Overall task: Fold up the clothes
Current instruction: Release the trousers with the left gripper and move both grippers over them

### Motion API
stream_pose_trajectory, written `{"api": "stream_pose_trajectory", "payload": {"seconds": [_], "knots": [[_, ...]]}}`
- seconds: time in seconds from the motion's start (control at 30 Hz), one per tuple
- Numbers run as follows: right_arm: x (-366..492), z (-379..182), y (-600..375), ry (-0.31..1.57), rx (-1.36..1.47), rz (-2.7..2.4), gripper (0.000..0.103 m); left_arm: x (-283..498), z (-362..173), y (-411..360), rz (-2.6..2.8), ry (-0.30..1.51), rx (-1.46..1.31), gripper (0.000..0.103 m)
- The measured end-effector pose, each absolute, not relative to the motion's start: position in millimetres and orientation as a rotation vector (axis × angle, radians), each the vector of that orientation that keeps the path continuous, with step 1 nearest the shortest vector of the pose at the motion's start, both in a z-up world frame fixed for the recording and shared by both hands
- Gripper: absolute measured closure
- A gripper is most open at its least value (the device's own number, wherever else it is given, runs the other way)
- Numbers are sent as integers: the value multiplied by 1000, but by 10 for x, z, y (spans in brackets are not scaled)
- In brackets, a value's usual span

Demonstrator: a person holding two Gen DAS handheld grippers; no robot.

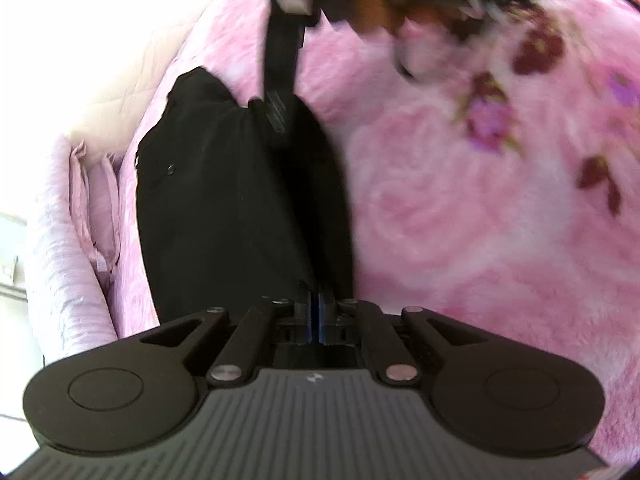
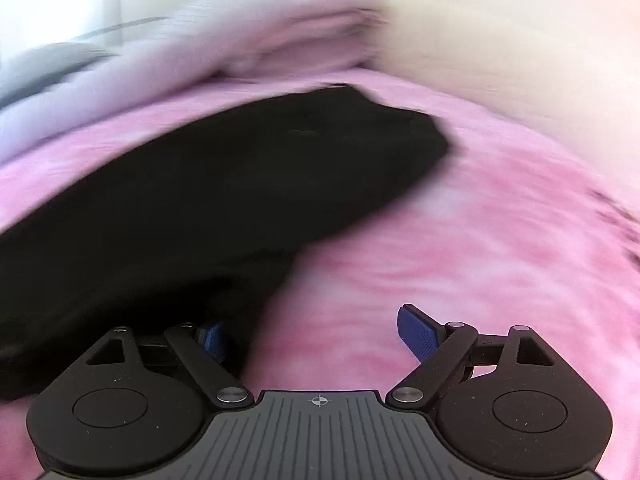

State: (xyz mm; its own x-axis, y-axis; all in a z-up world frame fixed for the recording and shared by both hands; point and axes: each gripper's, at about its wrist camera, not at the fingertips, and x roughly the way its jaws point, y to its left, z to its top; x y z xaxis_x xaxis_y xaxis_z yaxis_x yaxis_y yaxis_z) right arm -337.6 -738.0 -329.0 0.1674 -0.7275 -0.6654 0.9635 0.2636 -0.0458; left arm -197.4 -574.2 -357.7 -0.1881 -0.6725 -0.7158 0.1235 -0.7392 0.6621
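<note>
**Left wrist view: closed on garment; right spread wide**

Left wrist view: left gripper [image 1: 319, 304] has its jaws pressed together, blue pads nearly touching, with the near edge of the black garment [image 1: 240, 200] pinched between them. Garment runs away from the gripper in a long folded strip over the pink blanket [image 1: 480, 220], close to the blanket's left edge, where a pale pink quilt [image 1: 64, 248] is bunched alongside. A small button or rivet shows on the garment's left part. The right gripper [image 1: 280, 112] reaches in from the top, tip at the garment's far end; contact unclear, heavily blurred. A hand sits behind it at the top, blurred.

Right wrist view: right gripper [image 2: 318, 334] has its jaws spread wide. Left pad [image 2: 214, 340] is at the garment's [image 2: 200, 208] near edge, partly hidden by cloth; touching or just beside, cannot tell. Right pad [image 2: 418, 336] is over bare blanket [image 2: 460, 260]. Nothing is held between the pads. Garment lies diagonally, from the lower left toward the blanket's far edge. Strong motion blur across this view.
</note>
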Motion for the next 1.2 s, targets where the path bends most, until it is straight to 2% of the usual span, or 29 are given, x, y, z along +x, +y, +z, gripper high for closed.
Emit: {"api": "stream_pose_trajectory", "payload": {"seconds": [0.27, 0.37, 0.53, 0.63, 0.87, 1.2], "knots": [[-3355, -3248, -7276, 636, 432, -1247, 17, -1939, -3598, -5719, -2037, -559, 1514, 100], [-3565, -3207, -7394, 565, 540, -1334, 16, -1916, -3559, -5662, -2044, -541, 1489, 90], [-3765, -3129, -7181, 571, 598, -1359, 16, -1751, -3475, -5631, -1980, -440, 1519, 88], [-3807, -3073, -7080, 608, 661, -1372, 16, -1493, -3369, -5539, -1900, -331, 1528, 88], [-3606, -2661, -6802, 687, 564, -1256, 16, -766, -2997, -4931, -1637, -60, 1491, 87], [-2770, -2543, -6257, 840, 471, -791, 16, 266, -2664, -3797, -1226, 449, 1275, 83]]}}
